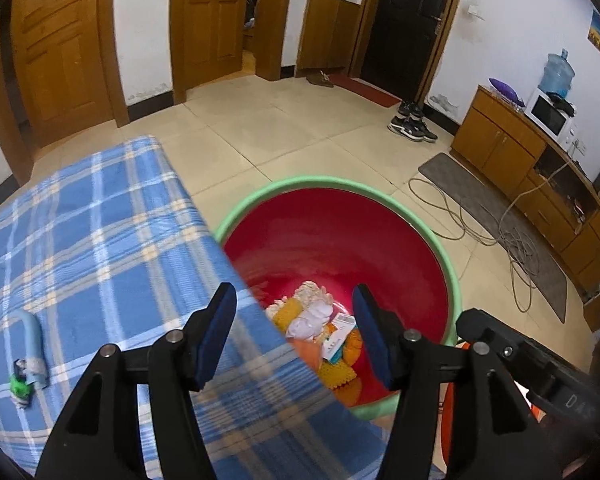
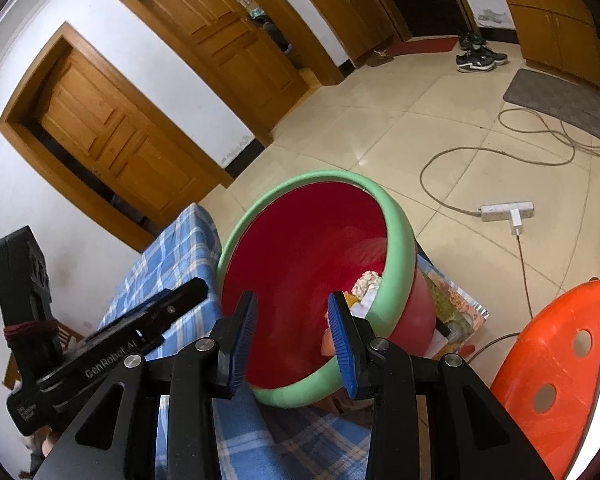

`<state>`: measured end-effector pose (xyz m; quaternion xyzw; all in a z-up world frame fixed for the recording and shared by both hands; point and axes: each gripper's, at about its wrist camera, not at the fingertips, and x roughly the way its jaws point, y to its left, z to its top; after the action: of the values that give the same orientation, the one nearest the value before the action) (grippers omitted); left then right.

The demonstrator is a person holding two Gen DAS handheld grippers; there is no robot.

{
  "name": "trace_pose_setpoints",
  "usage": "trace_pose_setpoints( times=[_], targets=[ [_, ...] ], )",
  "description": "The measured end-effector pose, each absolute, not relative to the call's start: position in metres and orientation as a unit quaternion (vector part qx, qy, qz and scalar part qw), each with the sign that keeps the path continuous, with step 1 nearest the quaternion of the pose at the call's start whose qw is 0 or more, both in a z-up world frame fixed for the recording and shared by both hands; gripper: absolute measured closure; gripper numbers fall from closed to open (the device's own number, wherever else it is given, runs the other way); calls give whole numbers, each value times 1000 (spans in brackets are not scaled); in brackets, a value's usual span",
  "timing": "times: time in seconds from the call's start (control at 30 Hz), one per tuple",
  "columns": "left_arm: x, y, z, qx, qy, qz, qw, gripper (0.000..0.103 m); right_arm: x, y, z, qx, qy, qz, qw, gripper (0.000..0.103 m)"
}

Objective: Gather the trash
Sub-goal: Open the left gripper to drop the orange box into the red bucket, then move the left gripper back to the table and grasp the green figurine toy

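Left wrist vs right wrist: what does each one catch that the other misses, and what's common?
Only the left wrist view shows the leftover scraps lying on the blue plaid cloth, plus the microwave and water jug on the cabinet.

Only the right wrist view shows the white power strip on the floor and the orange stool.

Both show the red basin with the green rim holding collected trash, the sneakers, and an open, empty gripper: left gripper, right gripper.
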<state>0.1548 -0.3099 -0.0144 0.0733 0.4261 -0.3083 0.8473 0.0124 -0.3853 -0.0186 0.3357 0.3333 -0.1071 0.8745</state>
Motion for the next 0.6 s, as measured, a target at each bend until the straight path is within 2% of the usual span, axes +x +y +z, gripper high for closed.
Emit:
trace_pose_setpoints(
  times=[0.6],
  targets=[
    [168, -176, -9, 59, 419, -185, 887, 43, 13, -338, 2, 309, 358, -75, 878, 65]
  ],
)
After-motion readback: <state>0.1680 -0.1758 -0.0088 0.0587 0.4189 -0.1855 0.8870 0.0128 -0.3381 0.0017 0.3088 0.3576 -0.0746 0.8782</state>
